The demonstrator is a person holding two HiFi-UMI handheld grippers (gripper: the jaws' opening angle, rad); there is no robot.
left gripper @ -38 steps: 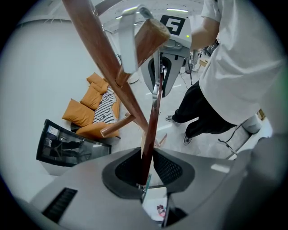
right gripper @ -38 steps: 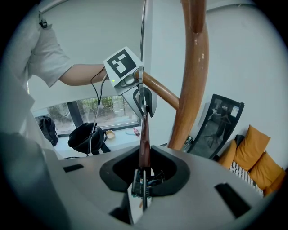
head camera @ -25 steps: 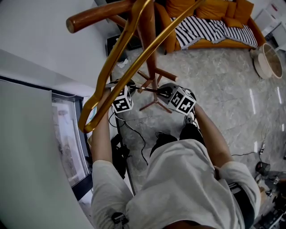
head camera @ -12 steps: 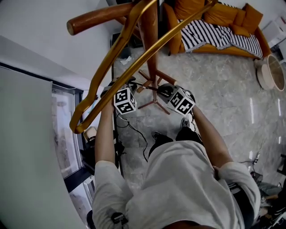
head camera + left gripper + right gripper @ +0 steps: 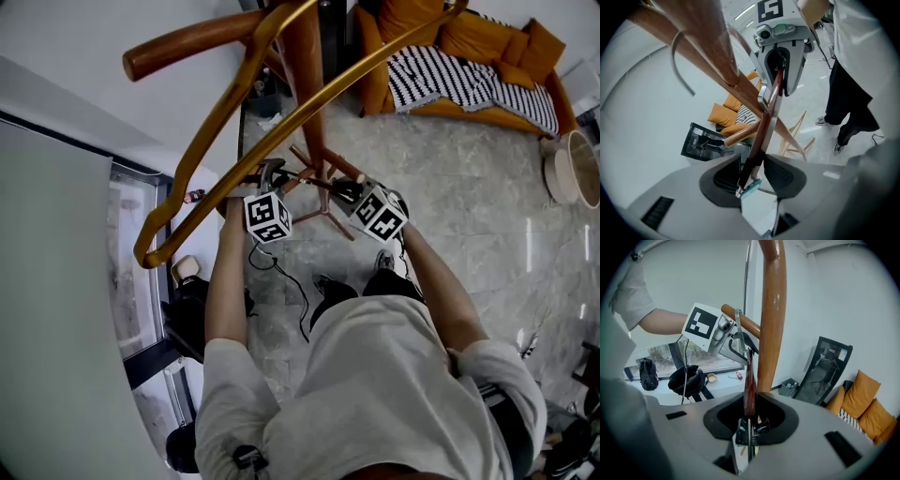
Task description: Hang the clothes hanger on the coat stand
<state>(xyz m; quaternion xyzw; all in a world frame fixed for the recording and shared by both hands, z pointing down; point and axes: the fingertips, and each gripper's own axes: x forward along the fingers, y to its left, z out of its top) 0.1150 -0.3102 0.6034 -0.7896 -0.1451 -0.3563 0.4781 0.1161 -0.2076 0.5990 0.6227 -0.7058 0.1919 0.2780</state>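
Observation:
A golden-brown clothes hanger hangs high beside the coat stand's pole and upper peg. Lower down, my two grippers face each other with a thin reddish-brown wooden bar running between them. My left gripper is opening. The bar's end lies between its fingers with a gap on both sides. My right gripper is shut on the bar's other end. A grey metal hook curves round a wooden peg at the upper left. I cannot tell whether the bar belongs to the golden hanger.
The stand's lower pegs and foot lie between the grippers. An orange sofa with a striped throw sits behind it. A round basket is at the right, a window at the left. Cables trail on the floor.
My left gripper's cube has drifted right, toward the stand's foot. The hanger's near tip now sits further left and a little higher. The right gripper has hardly moved.

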